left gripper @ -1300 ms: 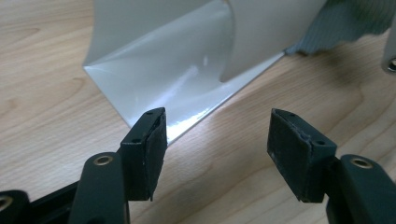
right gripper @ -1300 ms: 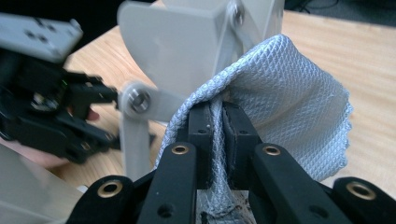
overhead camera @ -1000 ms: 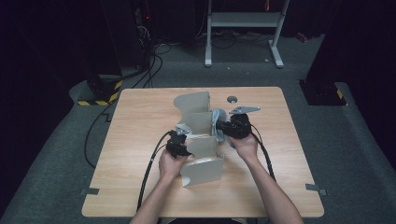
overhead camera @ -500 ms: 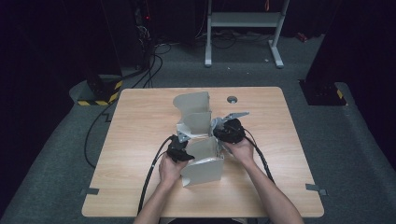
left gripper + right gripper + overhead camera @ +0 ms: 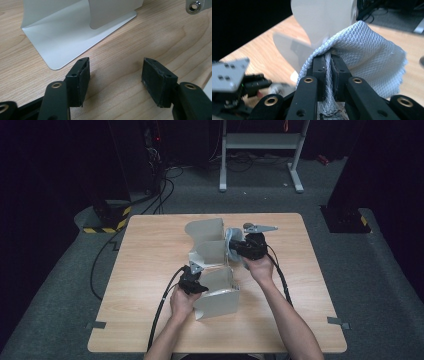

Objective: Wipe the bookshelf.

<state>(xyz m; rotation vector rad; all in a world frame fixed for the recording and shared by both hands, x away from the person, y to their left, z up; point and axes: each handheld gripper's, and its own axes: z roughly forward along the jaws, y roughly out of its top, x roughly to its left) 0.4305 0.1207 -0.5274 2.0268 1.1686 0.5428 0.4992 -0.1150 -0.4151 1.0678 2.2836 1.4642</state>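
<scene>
- Since one second ago, the right gripper [image 5: 234,249] has shifted from right of centre in the high view toward the upper middle, carrying the light blue waffle-weave cloth [image 5: 364,52] up to the rear bookend.
- Left gripper [image 5: 191,270]: jaws have narrowed slightly over the last second, but stand wide with nothing between them; in the left gripper view bare wooden desk [image 5: 150,250] shows in the gap.
- Right gripper: jaws pinched narrow on a fold of the cloth; the rest of the cloth bulges over and to the right of the jaws in the right gripper view.
- Workpieces: three pale grey bent sheet-metal bookends stand in a row through the middle of the high view — rear bookend [image 5: 204,230], middle bookend [image 5: 210,252], front bookend [image 5: 219,295].
- Cloth position: at the right edge of the rear and middle bookends; contact with the metal cannot be confirmed.
- Judged step: wiping the bookends with the cloth.
- Risk: the bookends stand free on the desk; a sideways wipe may tip or slide one, since the left gripper braces none of them.
- Risk: the grip holds one fold alone; drag on the metal edge may pull the cloth out.
</scene>
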